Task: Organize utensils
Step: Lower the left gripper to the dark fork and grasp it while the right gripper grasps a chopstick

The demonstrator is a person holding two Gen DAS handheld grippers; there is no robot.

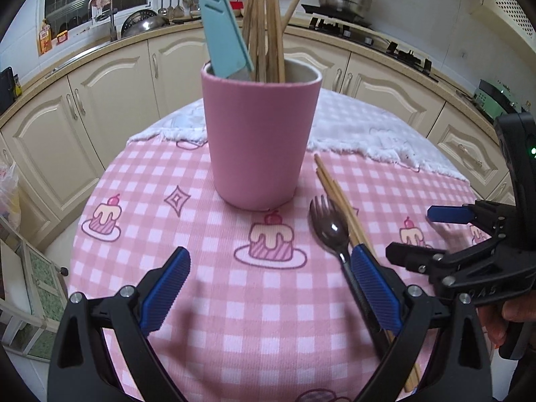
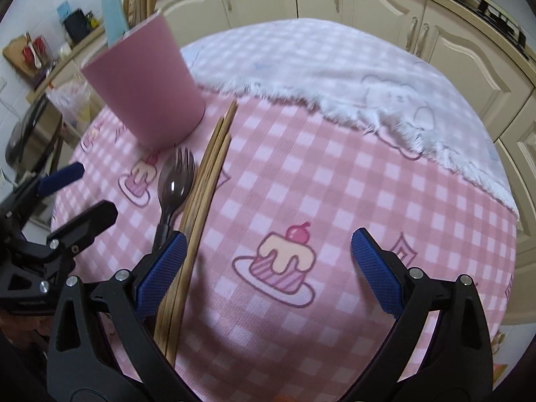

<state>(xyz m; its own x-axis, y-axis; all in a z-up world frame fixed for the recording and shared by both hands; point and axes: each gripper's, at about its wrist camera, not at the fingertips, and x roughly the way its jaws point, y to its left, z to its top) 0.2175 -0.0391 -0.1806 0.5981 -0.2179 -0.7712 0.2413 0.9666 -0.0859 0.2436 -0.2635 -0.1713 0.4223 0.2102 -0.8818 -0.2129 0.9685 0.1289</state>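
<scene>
A pink cup (image 1: 259, 140) is found upright near the middle of the worktop (image 1: 207, 301), which is covered with a pink checked cloth printed with cakes. The cup serves as the collecting vessel: a bundle of wooden chopsticks (image 1: 268, 33) and a teal-handled utensil (image 1: 222, 30) are stood in it, handles up and leaning on the rim.

Still loose on the cloth, just right of the cup, are a metal spork (image 1: 326, 231) and several chopsticks (image 1: 338, 201) laid side by side, touching. It is judged that these remain to be sorted into the cup.

The left gripper (image 1: 271, 288) is held low over the cloth, wide open and empty; its right finger sits over the spork handle without closing on it. The right gripper (image 2: 268, 268) is likewise spread wide and empty, its left finger just beside the loose chopsticks (image 2: 204, 194) and spork (image 2: 174, 184). Both are judged to be positioned for a pick-up from this pair.

A white fringed cloth (image 2: 335, 77) covers the far part of the worktop.

Writing: faint embossed characters are seen on the right gripper body in the left view, not reliably legible. A bottle label on the far counter is too small to read.
</scene>
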